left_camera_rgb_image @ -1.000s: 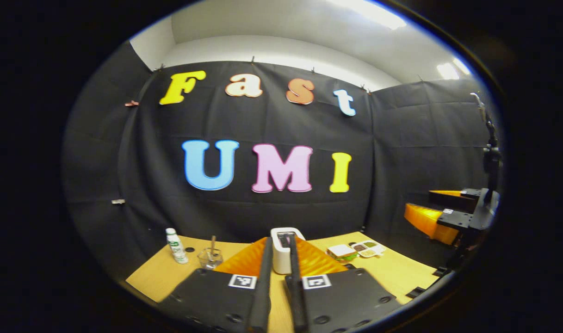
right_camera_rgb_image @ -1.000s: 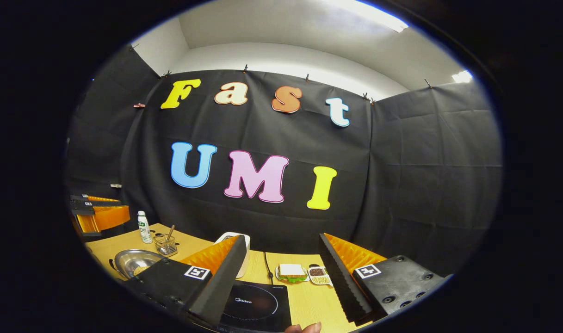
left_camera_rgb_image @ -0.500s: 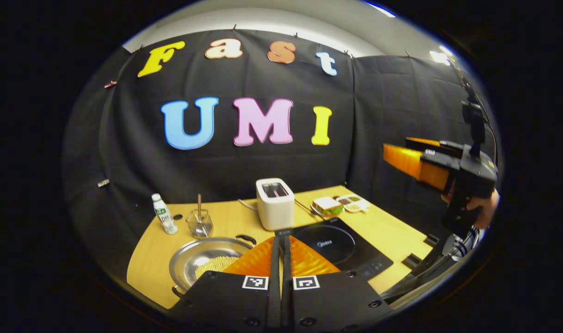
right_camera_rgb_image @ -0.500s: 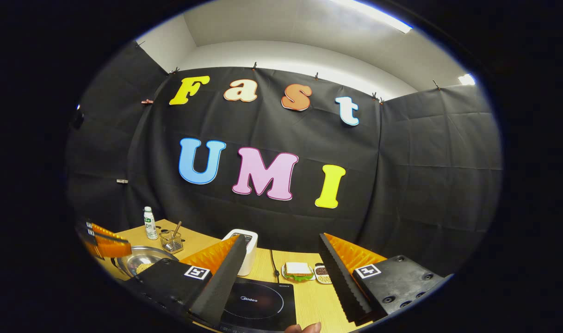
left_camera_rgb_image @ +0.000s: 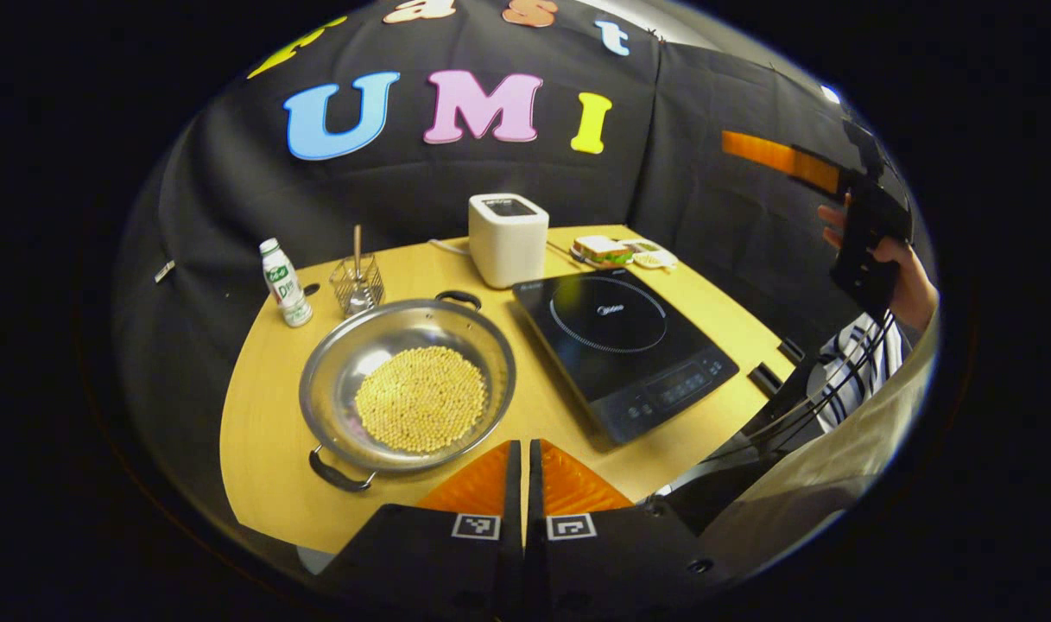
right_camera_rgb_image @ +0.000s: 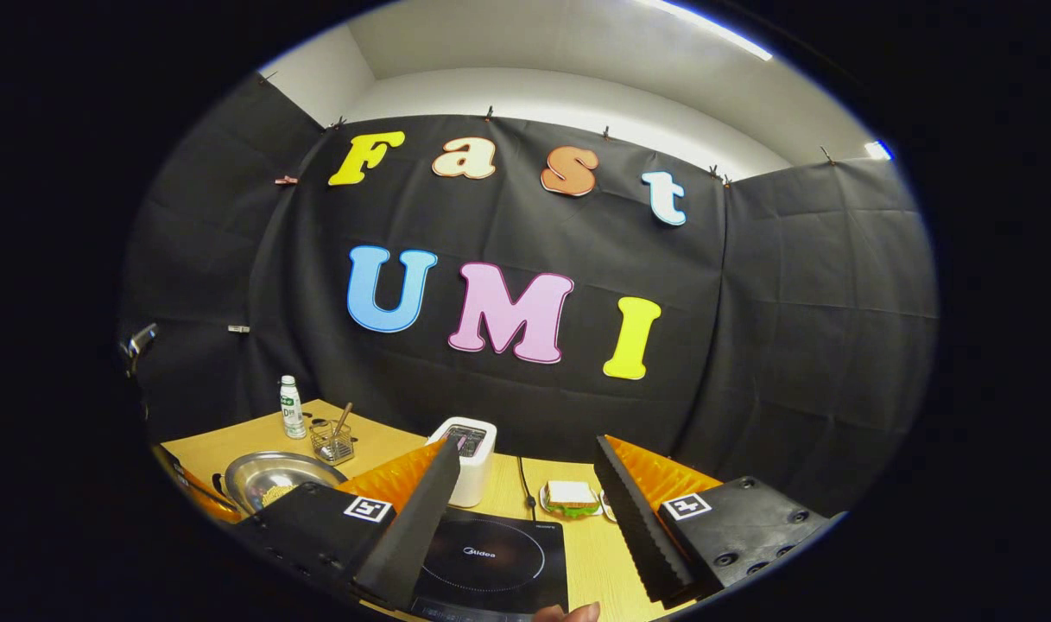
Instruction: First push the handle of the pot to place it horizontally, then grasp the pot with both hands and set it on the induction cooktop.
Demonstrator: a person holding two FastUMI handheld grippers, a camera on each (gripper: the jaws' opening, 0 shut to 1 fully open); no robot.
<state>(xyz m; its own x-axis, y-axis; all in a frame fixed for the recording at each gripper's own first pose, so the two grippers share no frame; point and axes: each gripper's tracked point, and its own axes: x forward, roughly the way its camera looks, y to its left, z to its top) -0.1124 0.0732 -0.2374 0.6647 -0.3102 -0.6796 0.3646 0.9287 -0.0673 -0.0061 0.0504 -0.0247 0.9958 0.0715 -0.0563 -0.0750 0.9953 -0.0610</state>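
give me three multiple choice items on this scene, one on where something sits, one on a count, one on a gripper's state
1. Where is the pot relative to the induction cooktop in the left gripper view?
A. on top of it
B. beside it, on the table to its left
C. behind the toaster

2. How many black handles show on the pot in the left gripper view?
A. one
B. two
C. four

3. How do the jaws of the left gripper stand?
A. closed together, holding nothing
B. wide open
C. clamped on a pot handle

Key:
1 B, the pot rests on the table with the cooktop's glass bare.
2 B, one handle at the near rim and one at the far rim.
3 A, the two orange fingers meet with only a thin seam, short of the pot; the right gripper is the open one.
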